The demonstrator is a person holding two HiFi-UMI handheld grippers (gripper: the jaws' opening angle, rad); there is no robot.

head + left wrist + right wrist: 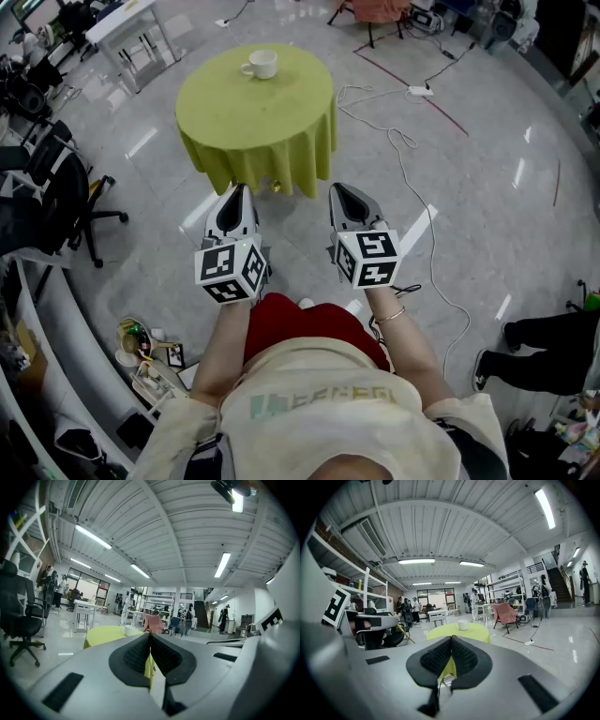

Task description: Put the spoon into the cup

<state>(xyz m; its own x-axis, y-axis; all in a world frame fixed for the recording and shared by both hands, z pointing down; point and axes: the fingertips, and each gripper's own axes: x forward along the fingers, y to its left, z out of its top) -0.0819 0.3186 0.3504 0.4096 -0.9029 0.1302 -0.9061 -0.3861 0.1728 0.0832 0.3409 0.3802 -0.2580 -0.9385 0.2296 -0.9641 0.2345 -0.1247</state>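
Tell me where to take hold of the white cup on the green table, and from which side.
Likely its handle: in the head view it juts from the left of the upright cup, so the left gripper suits, coming in from that side. Its jaws are shut now and must open first.

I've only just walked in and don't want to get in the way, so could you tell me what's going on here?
A person stands on the floor with a gripper in each hand, facing a round table covered in a green cloth. The left gripper and the right gripper are held side by side short of the table, both shut and empty. A white cup sits on the table's far side. No spoon shows in any view, so nothing has been picked up yet.
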